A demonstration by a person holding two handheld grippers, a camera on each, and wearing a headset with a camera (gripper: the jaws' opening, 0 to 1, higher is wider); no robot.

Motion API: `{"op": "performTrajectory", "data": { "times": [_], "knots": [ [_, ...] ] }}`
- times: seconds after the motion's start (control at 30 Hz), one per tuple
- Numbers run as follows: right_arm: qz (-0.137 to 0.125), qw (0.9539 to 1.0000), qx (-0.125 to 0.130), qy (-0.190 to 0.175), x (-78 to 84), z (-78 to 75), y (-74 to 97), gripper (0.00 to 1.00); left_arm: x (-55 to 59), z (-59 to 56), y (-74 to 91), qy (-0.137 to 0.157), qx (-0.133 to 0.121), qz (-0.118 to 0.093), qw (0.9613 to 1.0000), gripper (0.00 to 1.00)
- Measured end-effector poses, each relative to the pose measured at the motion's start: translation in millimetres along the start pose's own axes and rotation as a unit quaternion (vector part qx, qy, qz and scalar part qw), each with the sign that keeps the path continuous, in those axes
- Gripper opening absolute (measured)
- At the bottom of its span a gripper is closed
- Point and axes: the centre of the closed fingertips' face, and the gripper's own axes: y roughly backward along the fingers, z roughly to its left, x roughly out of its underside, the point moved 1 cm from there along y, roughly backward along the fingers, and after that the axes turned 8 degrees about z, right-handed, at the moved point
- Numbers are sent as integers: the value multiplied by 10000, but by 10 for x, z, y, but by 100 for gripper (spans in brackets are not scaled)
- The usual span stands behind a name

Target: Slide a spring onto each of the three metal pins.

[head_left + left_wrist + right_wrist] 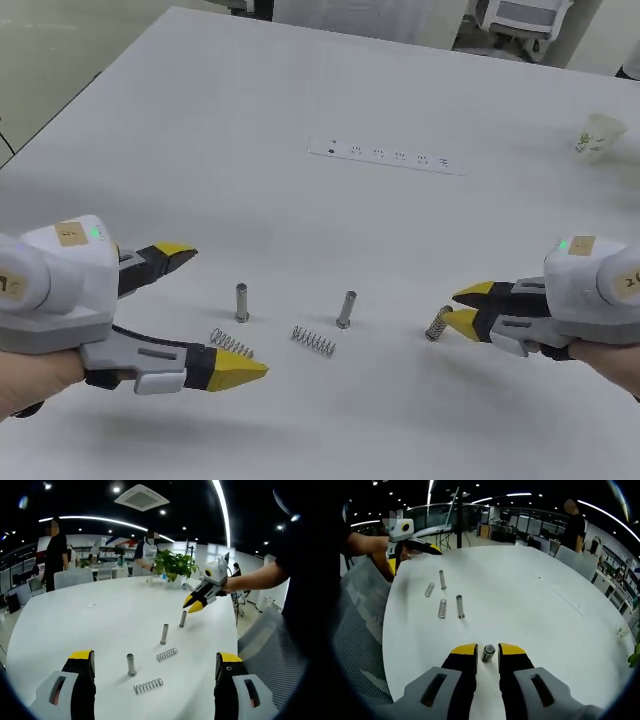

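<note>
Left gripper (230, 310): jaws wide open, with the left pin (241, 301) and a spring (231, 344) in the gap ahead. Second spring (313, 340) lies just left of the middle pin (346, 309). Right of the middle pin, the sprung pin (438, 322) stands at the right gripper (451, 306) tips; jaws slightly parted, not clamping.

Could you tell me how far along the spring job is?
Done: one spring sits on the pin between the jaws of the right gripper. In hand: nothing; the left gripper is open. Left: two bare pins, two loose springs lying beside them.
</note>
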Motion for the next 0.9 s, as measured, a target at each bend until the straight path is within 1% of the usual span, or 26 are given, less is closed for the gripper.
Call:
{"op": "performTrajectory", "data": {
  "times": [0.07,0.23,0.33,0.47,0.7,0.9],
  "knots": [
    [-31,10000,13,-2,-3,6,19,14,1,7,1,-4,-7,3,10000,98],
    [-133,9999,17,-37,-15,81,85,15,15,3,0,-20,3,38,10000,98],
    [-138,9999,43,14,-6,111,104,15,27,5,1,-32,-5,60,10000,98],
    [-183,9998,13,8,-12,159,126,15,30,5,1,-26,-5,61,10000,98],
    [-209,9998,-60,-8,-3,247,122,15,33,-2,-6,-25,9,65,10000,98],
    [-154,9998,-119,-29,50,298,85,15,38,-3,-1,-20,13,69,10000,98]
  ]
}}
